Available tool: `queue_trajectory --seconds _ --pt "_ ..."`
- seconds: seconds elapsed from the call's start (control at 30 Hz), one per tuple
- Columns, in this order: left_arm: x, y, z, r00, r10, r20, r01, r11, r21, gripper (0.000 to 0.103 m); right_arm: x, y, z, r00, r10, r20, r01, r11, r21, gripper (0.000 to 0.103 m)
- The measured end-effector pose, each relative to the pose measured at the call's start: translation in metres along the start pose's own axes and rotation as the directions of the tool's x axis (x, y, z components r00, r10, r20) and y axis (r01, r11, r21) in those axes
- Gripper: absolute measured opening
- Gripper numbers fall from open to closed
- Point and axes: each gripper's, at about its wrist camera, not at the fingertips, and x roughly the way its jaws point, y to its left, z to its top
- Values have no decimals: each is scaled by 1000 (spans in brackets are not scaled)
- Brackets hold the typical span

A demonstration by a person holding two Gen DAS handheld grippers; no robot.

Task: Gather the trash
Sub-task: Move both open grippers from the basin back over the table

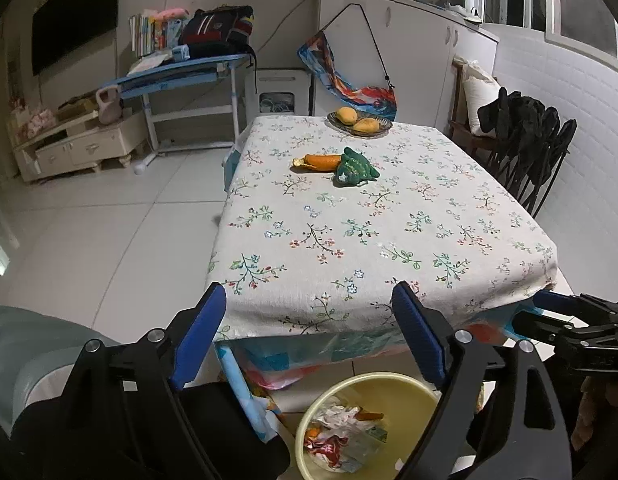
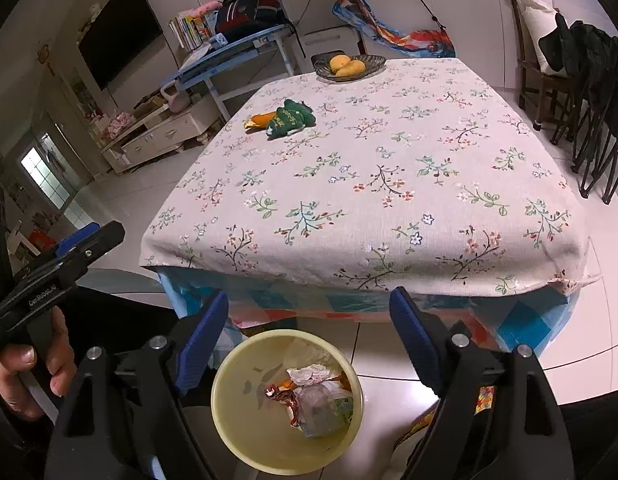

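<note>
Blue-padded tongs (image 2: pixel 309 332) agape, round yellow bin (image 2: pixel 229 420); crumpled wrappers (image 2: pixel 313 396)

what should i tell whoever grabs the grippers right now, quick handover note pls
Left gripper: open, empty, above the bin.
Right gripper: open, empty, also over the bin.
Yellow bin: on the floor at the table's near edge, with crumpled wrappers already inside.
Left: orange peel and green wrapper, touching, toward the table's far end.
Fruit bowl beyond them: probably not trash.
</note>
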Motion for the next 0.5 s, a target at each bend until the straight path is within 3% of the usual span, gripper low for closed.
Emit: queue_trajectory --seconds 0.5 --pt "4 -3 16 999 8 44 -7 1000 -15 85 0 7 17 999 -13 45 14 1000 -23 80"
